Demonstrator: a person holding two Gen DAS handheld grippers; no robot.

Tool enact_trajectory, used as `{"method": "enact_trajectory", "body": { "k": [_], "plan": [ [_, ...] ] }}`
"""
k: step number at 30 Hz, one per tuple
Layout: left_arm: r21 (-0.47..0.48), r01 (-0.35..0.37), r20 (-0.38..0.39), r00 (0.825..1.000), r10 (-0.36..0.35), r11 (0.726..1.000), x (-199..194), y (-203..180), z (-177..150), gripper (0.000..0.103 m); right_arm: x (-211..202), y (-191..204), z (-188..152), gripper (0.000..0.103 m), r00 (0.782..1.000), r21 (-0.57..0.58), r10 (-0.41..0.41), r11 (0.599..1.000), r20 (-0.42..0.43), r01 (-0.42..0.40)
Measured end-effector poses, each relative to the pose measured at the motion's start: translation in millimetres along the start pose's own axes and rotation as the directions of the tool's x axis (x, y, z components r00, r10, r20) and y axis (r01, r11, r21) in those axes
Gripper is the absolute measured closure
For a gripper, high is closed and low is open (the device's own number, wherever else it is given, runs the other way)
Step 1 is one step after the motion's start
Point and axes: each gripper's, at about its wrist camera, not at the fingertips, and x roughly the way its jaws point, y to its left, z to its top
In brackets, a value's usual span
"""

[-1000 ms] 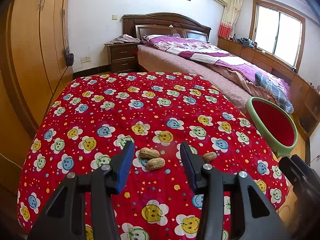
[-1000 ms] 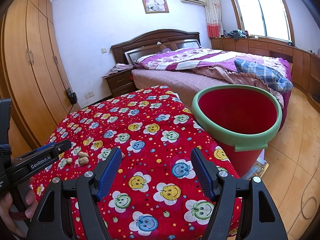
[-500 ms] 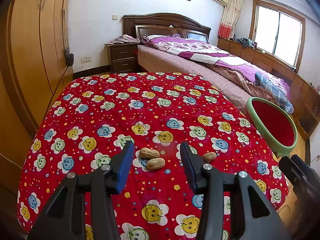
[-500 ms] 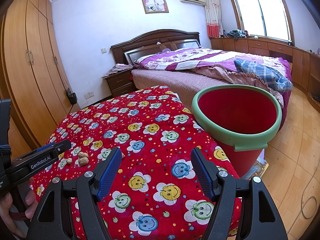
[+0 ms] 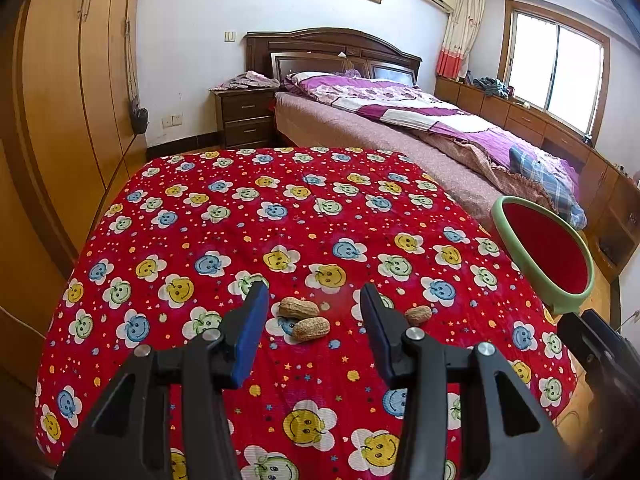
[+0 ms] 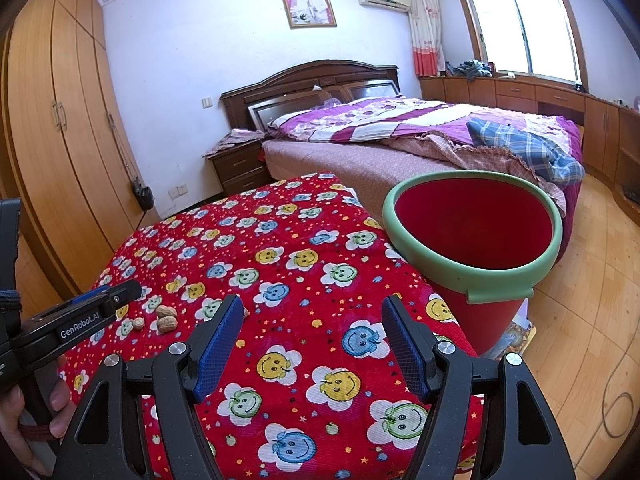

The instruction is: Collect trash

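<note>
Three peanut shells lie on a table covered with a red smiley-flower cloth [image 5: 248,216]. Two shells [image 5: 304,318] sit together just beyond the tips of my left gripper [image 5: 314,298], which is open and hovers over the cloth with nothing between its fingers. The third shell [image 5: 418,315] lies to the right of its right finger. In the right wrist view the shells [image 6: 166,319] are small at the left, beside the left gripper [image 6: 100,308]. My right gripper [image 6: 312,312] is open and empty above the cloth [image 6: 280,248]. A red bin with a green rim [image 6: 472,236] stands at the table's right edge.
A bed with a purple quilt [image 6: 400,128] lies behind the table and bin [image 5: 548,256]. Wooden wardrobes [image 5: 60,120] line the left wall, and a nightstand [image 5: 246,120] stands by the bed. Wooden floor [image 6: 592,300] with a cable is at the right. A person's hand [image 6: 24,424] holds the left gripper.
</note>
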Motion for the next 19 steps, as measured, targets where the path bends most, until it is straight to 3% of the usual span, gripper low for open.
{"method": "enact_trajectory", "body": {
  "k": [19],
  "plan": [
    [0.001,-0.012,0.017,1.000,0.012,1.000,-6.0,-1.9,1.7,0.055,0.0,0.3,0.0,0.030,1.000,0.001,0.000,1.000,-0.001,0.000]
  ]
}}
